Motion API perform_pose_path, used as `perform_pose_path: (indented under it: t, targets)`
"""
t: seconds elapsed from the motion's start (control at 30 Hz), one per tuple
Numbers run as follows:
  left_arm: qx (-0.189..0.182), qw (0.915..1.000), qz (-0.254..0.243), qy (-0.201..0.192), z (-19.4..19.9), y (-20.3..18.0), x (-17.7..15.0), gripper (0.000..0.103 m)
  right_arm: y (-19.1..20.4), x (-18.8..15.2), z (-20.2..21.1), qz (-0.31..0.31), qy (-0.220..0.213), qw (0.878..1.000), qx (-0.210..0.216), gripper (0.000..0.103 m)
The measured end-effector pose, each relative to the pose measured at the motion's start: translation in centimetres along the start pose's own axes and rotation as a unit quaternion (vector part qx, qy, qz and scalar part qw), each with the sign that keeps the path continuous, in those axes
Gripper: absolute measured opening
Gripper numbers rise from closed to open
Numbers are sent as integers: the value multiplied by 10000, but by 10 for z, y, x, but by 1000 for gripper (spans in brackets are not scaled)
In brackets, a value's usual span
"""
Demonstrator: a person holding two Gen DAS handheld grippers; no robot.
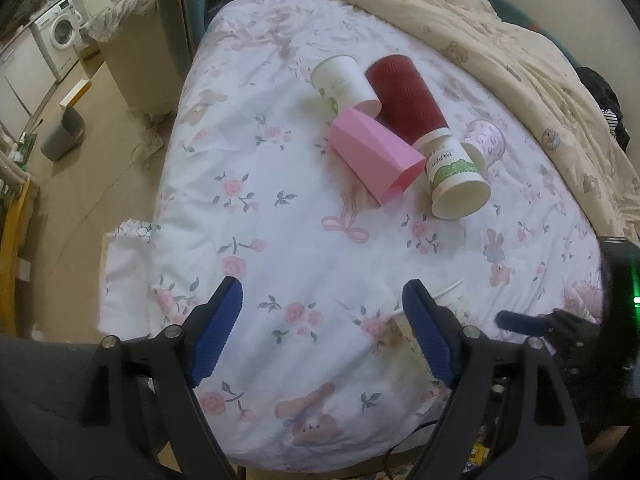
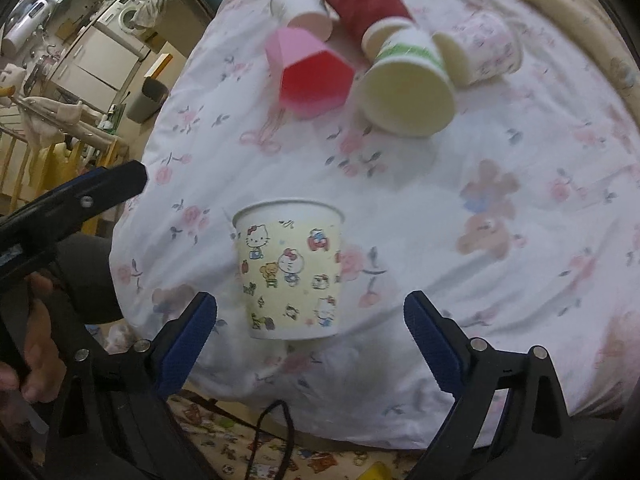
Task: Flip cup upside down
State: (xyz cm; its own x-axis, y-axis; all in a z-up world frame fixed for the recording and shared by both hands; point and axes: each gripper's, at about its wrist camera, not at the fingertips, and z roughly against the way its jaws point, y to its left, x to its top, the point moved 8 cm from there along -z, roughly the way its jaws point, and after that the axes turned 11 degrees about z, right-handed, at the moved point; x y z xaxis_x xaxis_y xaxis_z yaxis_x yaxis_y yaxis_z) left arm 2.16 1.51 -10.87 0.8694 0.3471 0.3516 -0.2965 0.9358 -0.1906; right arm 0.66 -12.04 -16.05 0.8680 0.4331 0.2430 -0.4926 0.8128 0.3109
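Right wrist view: your right gripper (image 2: pixel 310 344) stands wide apart, holding nothing, with the cartoon-print cup (image 2: pixel 290 274) dead ahead at 12 o'clock.

The cup stands upright on the floral bedsheet (image 2: pixel 460 216), rim up, long axis vertical, between and just beyond the fingers. Your left gripper (image 1: pixel 322 330) is also spread and unloaded; there the cup (image 1: pixel 456 300) sits at 3 o'clock, outside the right finger. Judge the right side better placed.
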Motion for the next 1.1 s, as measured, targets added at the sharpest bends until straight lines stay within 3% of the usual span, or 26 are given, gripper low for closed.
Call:
perform_pose_path:
  t: [0.27, 0.53, 0.6, 0.93, 1.1]
  targets:
    - [74, 9999, 123, -21, 1, 11, 0, 80, 3, 7, -22, -46, 201, 9997, 163, 92]
    - [121, 9998, 92, -83, 2, 13, 0, 80, 1, 5, -42, -138, 431, 9986, 265, 74]
    - [96, 9999, 88, -47, 2, 12, 0, 80, 0, 6, -37, -212, 349, 9984, 384, 62]
    - [-31, 9996, 198, -186, 7, 3, 4, 80, -11, 26, 32, -321, -509, 9965, 582, 62]
    - [-114, 9998, 67, -131, 6, -9, 7, 80, -29, 37, 67, -381, -949, 9937, 452, 62]
